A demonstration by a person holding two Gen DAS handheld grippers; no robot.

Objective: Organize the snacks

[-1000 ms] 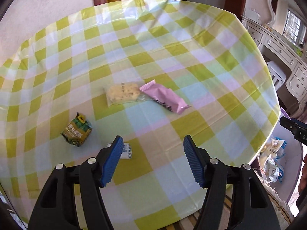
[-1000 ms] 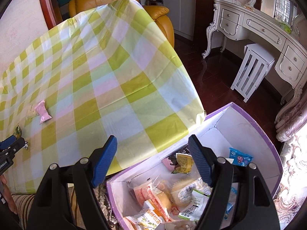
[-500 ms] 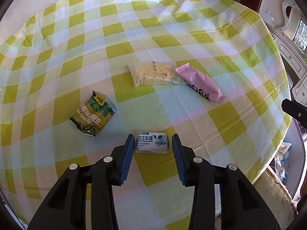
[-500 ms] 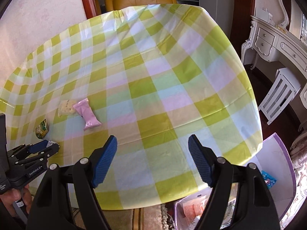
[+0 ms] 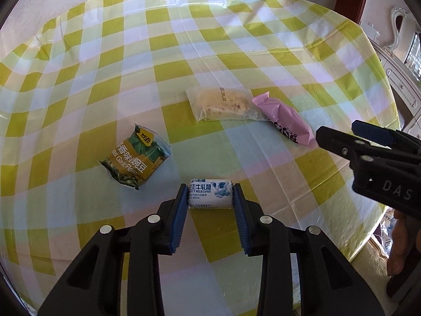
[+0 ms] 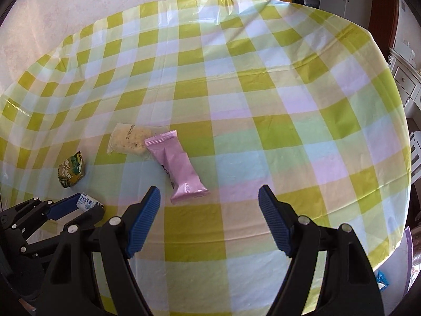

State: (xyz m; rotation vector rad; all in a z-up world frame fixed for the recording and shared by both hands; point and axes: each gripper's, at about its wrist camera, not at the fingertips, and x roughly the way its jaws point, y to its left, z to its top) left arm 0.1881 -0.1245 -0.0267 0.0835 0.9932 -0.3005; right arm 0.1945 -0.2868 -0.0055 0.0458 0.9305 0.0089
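The milk candy [image 5: 211, 193] is being clamped by the left gripper [image 5: 211, 197], lower centre; the right gripper [image 6: 209, 197] is being held open.

The left gripper [image 5: 210, 197] is pointing steeply down at the table, its jaws having just been closing, and its blue pads [image 5: 179, 217] are now pressing on both ends of the milk candy [image 5: 211, 193]. The right gripper [image 6: 209, 220] is tilting downward too, jaws standing wide apart with nothing between them (part of a hand [image 5: 400, 247] is showing behind it).
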